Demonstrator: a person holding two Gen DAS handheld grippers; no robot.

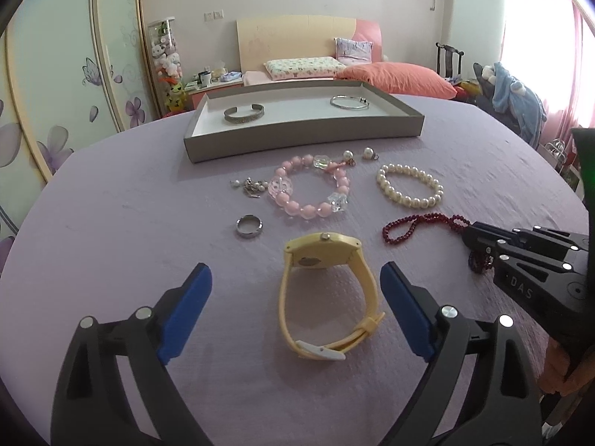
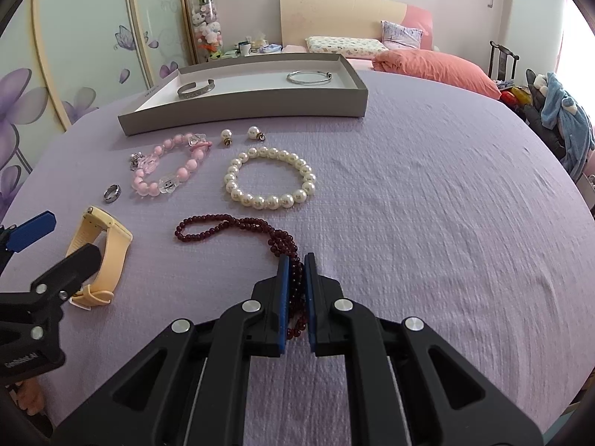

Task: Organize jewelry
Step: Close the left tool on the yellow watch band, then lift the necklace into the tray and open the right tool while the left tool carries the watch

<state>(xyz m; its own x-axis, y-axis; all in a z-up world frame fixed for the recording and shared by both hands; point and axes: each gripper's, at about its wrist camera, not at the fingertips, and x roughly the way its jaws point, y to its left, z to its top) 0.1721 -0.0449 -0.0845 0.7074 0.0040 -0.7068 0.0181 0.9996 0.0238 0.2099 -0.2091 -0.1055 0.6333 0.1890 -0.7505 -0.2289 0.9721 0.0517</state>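
Note:
My left gripper (image 1: 295, 282) is open, its blue pads either side of a yellow watch (image 1: 327, 290) lying on the purple cloth. My right gripper (image 2: 296, 260) is shut on a dark red bead string (image 2: 238, 225), whose loop trails left on the cloth; the string also shows in the left wrist view (image 1: 420, 223). A grey tray (image 1: 305, 137) at the back holds a silver cuff (image 1: 244, 114) and a thin bangle (image 1: 349, 102). In front of it lie a pink bead bracelet (image 1: 310, 189), a pearl bracelet (image 1: 409, 186) and a silver ring (image 1: 249, 226).
Two pearl earrings (image 1: 359, 155) and a small charm cluster (image 1: 249, 186) lie near the tray. The round table's edge curves away on both sides. A bed (image 1: 372, 70) and wardrobe doors (image 1: 55, 74) stand behind.

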